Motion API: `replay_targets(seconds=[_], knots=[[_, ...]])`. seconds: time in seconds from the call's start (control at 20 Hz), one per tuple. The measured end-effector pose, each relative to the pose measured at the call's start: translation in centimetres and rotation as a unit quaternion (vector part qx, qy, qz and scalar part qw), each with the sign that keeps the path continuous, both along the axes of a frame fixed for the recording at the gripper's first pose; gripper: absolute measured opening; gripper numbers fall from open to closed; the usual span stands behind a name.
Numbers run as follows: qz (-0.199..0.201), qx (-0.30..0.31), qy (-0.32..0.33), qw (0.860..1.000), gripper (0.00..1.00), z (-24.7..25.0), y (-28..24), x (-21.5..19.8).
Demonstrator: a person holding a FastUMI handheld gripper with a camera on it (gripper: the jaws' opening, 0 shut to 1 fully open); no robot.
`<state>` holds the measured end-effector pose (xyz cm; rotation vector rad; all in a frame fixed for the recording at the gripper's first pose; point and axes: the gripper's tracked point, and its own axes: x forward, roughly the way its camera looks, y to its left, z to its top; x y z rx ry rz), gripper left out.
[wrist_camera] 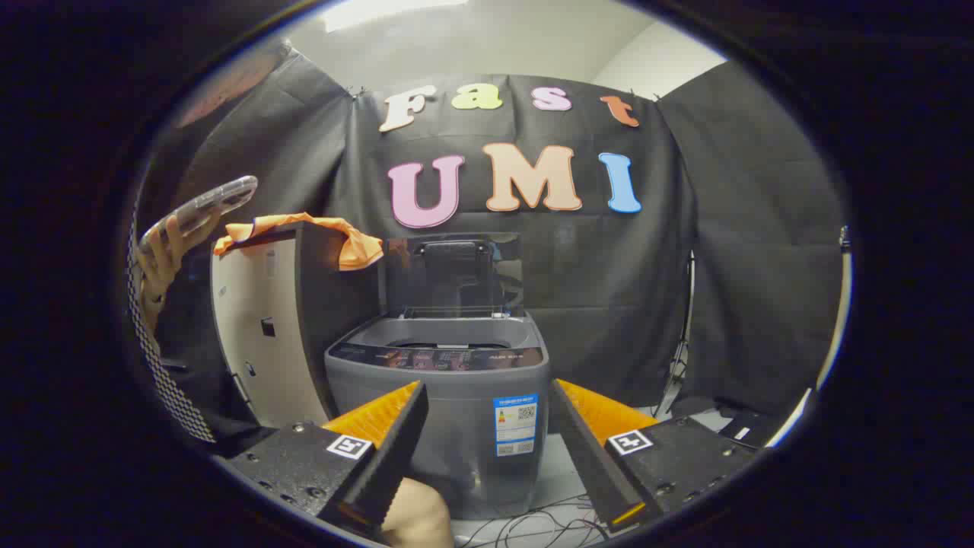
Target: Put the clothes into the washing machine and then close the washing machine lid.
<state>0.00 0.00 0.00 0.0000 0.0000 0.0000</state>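
Orange cloth garment (304,232) lies draped over the top of the tall dark cabinet (323,304) left of the grey top-loading washing machine (449,403), lid (454,274) up; tongs (487,449) released, empty, well short of it; risk: shallow pinch drops garment outside the tub.

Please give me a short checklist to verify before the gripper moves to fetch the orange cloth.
1. Raised dark lid of the grey top-loading washing machine open: ok.
2. Crumpled orange cloth reachable, draped on the tall white cabinet beside the machine: ok.
3. Gripper open, nothing held: ok.
4. Drum free of items: cannot tell.
5. Person's hand holding a clear-cased phone near the cabinet, path clear: not ok.
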Motion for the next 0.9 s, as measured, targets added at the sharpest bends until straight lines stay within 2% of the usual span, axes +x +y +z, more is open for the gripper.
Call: replay_targets(seconds=[0.9], knots=[[-0.007, 0.000, -0.001, 1.000, 0.97, 0.09, -0.20, 0.11]])
